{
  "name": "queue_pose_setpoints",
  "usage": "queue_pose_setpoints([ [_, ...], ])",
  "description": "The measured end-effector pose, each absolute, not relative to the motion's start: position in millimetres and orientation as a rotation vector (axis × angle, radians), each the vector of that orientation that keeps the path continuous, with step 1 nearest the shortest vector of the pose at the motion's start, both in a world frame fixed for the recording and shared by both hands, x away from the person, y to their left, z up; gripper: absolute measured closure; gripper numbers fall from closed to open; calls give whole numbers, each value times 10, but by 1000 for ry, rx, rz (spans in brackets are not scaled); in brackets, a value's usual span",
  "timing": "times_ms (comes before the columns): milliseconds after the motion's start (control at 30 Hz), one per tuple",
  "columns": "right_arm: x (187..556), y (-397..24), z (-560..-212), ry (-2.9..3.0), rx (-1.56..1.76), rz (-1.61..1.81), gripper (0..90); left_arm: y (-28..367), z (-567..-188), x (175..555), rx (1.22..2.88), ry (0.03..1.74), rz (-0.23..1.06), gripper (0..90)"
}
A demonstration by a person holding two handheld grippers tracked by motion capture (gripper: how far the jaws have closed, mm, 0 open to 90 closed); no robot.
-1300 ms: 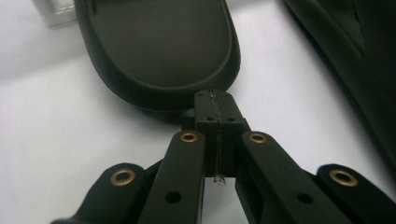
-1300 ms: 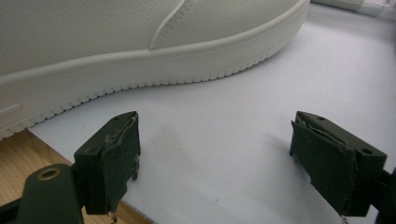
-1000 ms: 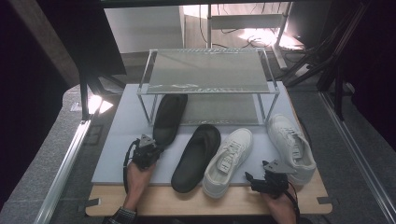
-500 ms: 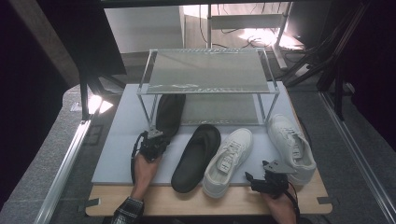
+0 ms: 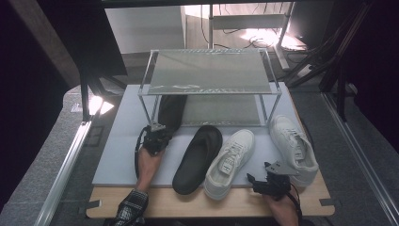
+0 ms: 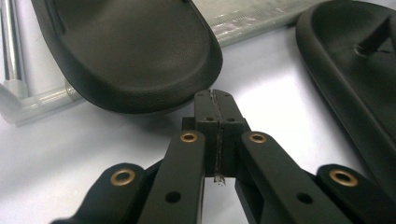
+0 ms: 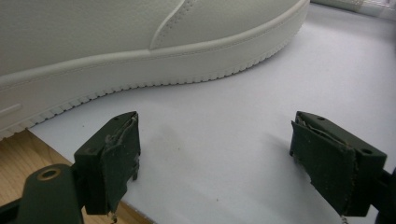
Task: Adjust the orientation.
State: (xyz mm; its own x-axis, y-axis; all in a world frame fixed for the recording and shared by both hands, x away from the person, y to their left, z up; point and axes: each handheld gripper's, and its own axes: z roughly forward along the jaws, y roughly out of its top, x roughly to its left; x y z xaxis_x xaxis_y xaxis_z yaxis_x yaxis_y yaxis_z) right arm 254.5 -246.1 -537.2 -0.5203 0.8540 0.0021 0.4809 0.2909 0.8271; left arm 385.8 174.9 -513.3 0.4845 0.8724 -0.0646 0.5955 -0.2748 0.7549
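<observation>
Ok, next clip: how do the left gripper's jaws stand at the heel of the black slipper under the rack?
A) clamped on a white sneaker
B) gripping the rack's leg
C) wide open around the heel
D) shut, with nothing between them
D: in the left gripper view the left gripper has its jaws pressed flat together, empty, tips right at the heel of the black slipper.

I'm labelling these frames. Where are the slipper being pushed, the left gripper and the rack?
Slipper (image 6: 135, 51): left gripper view, heel end.
Left gripper (image 6: 215, 105): left gripper view, shut jaw tips.
Rack (image 5: 207, 70): high view, top shelf.
</observation>
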Motion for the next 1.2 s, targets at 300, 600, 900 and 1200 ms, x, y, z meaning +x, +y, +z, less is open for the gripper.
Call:
queue_pose_setpoints([
  [300,2546,-2461,-5373,2121,1193,1125,162,1723,-5127,3997,1993,1238,469,898],
  [600,2546,-2462,-5372,2121,1193,1127,162,1682,-5129,4120,1994,1257,459,898],
  [900,2546,-2463,-5372,2122,1192,1128,161,1653,-5176,4144,2005,1258,442,898],
  [1200,2546,-2462,-5373,2122,1193,1128,160,1716,-5051,3964,1964,1208,414,897],
])
